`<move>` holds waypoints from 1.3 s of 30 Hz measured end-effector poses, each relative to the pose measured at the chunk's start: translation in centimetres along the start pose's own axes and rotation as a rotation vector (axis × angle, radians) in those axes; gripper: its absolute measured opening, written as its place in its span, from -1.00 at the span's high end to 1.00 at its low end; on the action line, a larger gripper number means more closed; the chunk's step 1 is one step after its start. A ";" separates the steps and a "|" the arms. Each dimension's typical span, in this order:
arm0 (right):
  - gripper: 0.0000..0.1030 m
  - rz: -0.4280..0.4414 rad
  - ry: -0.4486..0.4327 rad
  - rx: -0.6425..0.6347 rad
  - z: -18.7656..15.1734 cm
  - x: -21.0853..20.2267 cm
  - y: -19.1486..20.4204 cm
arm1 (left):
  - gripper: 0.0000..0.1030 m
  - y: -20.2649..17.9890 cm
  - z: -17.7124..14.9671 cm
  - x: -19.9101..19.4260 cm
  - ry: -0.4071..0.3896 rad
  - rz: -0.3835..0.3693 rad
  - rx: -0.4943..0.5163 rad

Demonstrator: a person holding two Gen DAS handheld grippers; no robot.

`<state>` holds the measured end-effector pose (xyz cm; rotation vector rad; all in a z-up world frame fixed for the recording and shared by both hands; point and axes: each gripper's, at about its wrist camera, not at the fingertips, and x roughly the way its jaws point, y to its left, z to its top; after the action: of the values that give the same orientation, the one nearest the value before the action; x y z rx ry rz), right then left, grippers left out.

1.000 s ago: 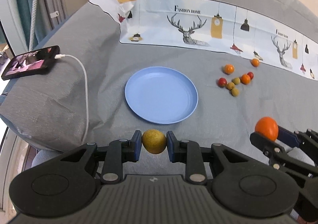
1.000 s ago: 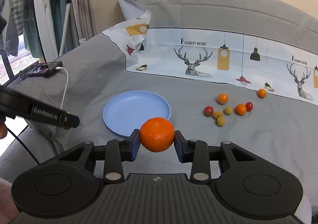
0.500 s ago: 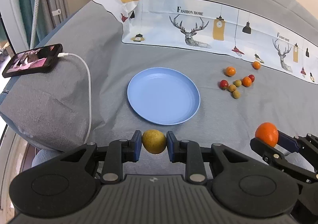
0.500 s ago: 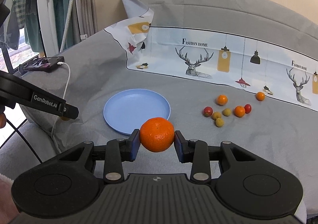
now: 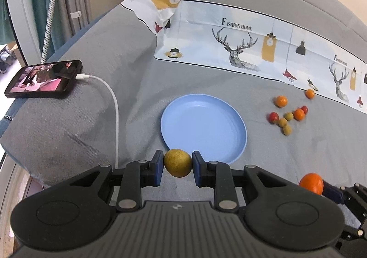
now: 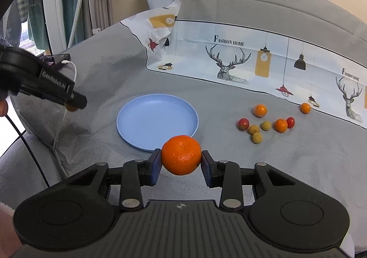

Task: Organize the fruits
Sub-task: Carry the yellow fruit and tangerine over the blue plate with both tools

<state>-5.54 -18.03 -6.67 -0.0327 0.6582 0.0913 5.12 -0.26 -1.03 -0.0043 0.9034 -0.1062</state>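
Observation:
My left gripper is shut on a small yellow-brown fruit, held above the near rim of the light blue plate. My right gripper is shut on a tangerine, also hanging just in front of the blue plate. In the left wrist view the tangerine shows at the lower right. In the right wrist view the left gripper's arm reaches in from the left. Several small fruits, orange, red and yellow-brown, lie loose on the grey cloth to the right of the plate.
A phone with a white charging cable lies on a grey cushion at the left. A printed deer-pattern cloth lines the back of the grey surface. Curtains and a rack stand beyond the left edge.
Both grippers have shifted left while keeping their fruits, so the plate and loose fruits sit further right in the left wrist view. The grips are unchanged.

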 end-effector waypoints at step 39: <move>0.23 0.084 0.187 -0.029 4.4 19.4 0.7 | -0.18 -0.7 4.6 17.6 0.215 0.080 0.047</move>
<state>12.37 -15.64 -15.04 -0.0420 0.8454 0.1800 19.45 -2.82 -11.95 0.0881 1.1144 -0.0539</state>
